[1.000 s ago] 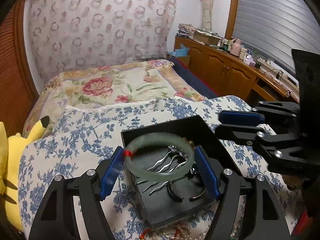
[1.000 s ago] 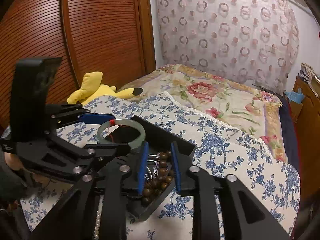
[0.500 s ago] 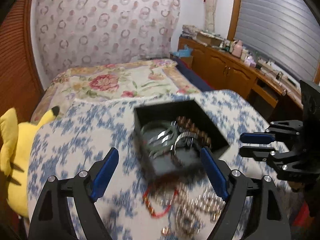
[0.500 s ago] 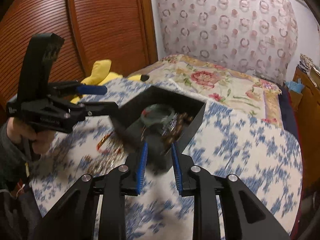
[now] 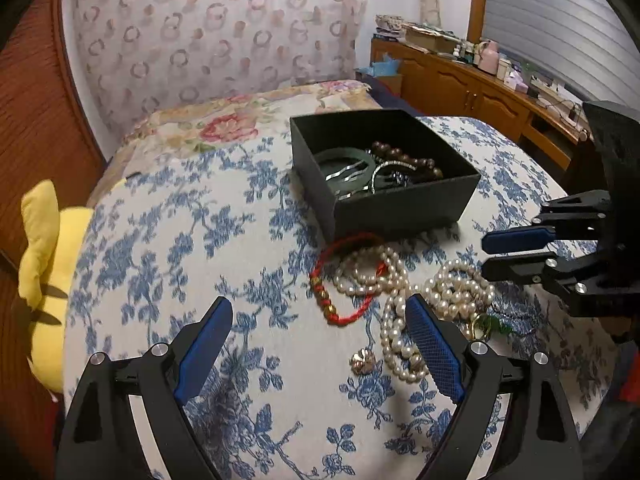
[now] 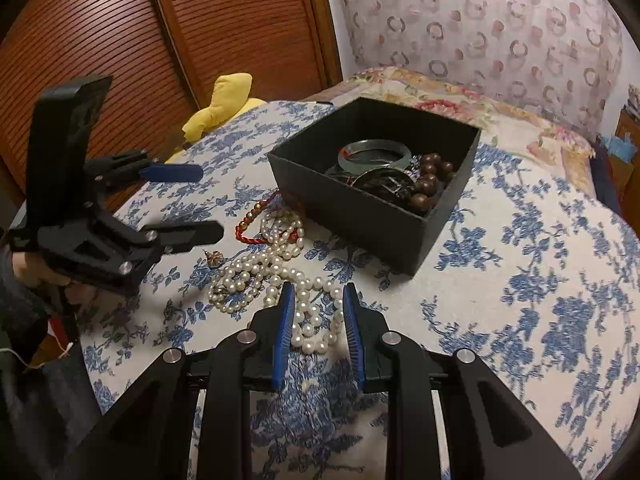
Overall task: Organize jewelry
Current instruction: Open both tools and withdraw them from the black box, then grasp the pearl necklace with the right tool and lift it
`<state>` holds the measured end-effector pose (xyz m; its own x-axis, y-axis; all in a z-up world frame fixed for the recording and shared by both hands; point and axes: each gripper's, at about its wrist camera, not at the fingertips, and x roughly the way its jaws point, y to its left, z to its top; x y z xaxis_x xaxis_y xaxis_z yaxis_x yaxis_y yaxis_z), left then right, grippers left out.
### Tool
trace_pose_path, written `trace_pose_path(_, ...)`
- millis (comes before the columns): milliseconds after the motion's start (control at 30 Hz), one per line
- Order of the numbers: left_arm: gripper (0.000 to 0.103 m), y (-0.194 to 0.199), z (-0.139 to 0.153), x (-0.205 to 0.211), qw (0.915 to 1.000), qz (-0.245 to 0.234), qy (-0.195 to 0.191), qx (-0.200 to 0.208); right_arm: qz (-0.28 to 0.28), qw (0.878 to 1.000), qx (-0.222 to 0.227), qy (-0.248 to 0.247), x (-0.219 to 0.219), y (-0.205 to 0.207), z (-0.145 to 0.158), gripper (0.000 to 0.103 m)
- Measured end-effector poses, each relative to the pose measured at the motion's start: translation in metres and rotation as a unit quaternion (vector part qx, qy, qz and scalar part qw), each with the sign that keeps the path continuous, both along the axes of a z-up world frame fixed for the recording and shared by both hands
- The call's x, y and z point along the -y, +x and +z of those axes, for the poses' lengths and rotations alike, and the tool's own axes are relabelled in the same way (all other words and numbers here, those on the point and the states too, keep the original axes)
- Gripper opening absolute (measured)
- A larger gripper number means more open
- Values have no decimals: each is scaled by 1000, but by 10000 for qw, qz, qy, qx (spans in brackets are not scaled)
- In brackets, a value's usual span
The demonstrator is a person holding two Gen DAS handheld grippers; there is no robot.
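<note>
A black box stands on the blue-flowered cloth. Inside lie a green bangle, a brown bead bracelet and silver hair clips. In front of the box are a red cord bracelet, a tangle of pearl strands and a small gold flower piece. My left gripper hovers near the red bracelet, jaws opening and empty. My right gripper hangs over the pearls, jaws a narrow gap apart, gripping nothing.
A yellow plush toy lies at the cloth's left edge by the wooden slatted doors. A flowered bedspread lies behind the box. A wooden sideboard with clutter runs along the right wall. A small green pendant lies by the pearls.
The left gripper held the green bangle over the box; the bangle now lies inside and the jaws are wider and empty. Both grippers have drawn back from the box to the loose jewelry.
</note>
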<state>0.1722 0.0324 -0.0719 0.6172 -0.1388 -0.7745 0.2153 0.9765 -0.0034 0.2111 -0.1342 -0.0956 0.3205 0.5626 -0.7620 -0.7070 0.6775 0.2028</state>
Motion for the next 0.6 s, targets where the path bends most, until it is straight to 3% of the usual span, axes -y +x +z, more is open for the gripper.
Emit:
trace_pose_path(333, 85, -8, -9, -6, 9998, 84, -106, -134, 110, 9995, -231, -211, -23, 9, -12, 27)
trace_pose_path(533, 85, -15, -11, -9, 9998, 98, -121, -152, 4, 9983, 44, -586, -24, 6, -9, 27)
trace_pose_path(600, 85, -16, -11, -9, 9998, 98, -127, -142, -81, 9988, 11, -475, -15, 10, -8, 27)
